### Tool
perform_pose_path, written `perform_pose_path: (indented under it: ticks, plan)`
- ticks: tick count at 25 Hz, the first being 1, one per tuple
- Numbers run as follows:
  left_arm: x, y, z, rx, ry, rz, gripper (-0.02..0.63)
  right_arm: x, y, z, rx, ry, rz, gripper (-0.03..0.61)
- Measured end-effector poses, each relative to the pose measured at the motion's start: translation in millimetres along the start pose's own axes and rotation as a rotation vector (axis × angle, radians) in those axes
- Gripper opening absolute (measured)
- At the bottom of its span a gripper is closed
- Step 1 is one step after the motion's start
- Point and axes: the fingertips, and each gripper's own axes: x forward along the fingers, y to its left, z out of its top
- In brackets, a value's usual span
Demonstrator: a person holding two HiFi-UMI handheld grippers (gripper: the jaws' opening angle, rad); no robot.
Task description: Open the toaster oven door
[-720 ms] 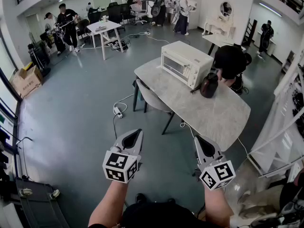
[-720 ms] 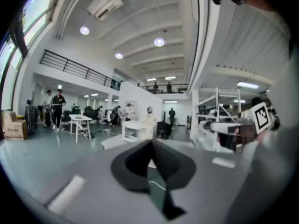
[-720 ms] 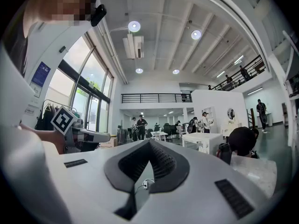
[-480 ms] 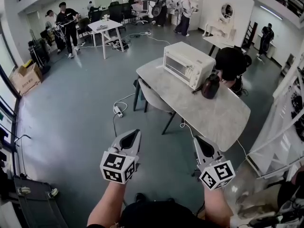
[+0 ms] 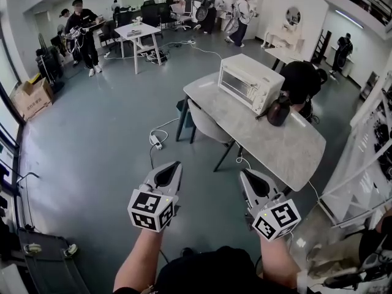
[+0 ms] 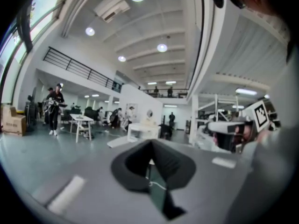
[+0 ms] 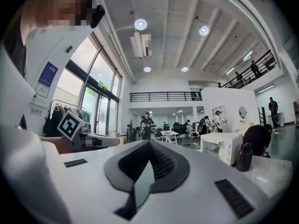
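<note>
Grey floor (image 5: 92, 139) fills most of the head view, with a cardboard box (image 5: 32, 98) at its far left edge and a person in black (image 5: 78, 28) standing beyond it. Nearer the bottom, the left claw (image 5: 173, 166) is held out over the bare floor with its marker cube towards the camera. In its own view the left claw (image 6: 150, 143) has its dark padded jaws pressed together with nothing between them. A white power strip (image 5: 155, 142) lies on the floor ahead of it, its cable running towards a grey chair (image 5: 205, 124) tucked against the near side of a pale stone-topped bench (image 5: 288, 149). The right claw (image 5: 244, 173) hovers near that bench's front corner, apart from it. In the right gripper view the right claw (image 7: 149, 142) is likewise closed tight and empty. The cream toaster oven (image 5: 250, 82) stands on the far end of the bench, well apart from both claws, its glass door (image 5: 239, 86) shut flush against the front. A dark jug (image 5: 278, 111) stands just beside its right end, and a seated person in black (image 5: 300, 78) is behind the bench.
</note>
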Motion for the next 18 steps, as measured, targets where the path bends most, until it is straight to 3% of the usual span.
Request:
perform_pose_path:
  ticks: [4,8,18]
  plan:
    - [-13.9,25.8,-21.7,-0.056,0.013,0.019,0.008,9.0,26.9,-15.2,-0.047,0.049,0.035,-0.006]
    - [-21.8,51.5,-22.6,-0.099,0.012,0.038,0.008,19.6,31.8,-24.6,-0.017,0.112,0.03,-0.006]
    - [26.7,86.2,-18.8,-0.092,0.045,0.044,0.009,80.6,-22.8,-51.1,0.085,0.152,0.035,-0.006]
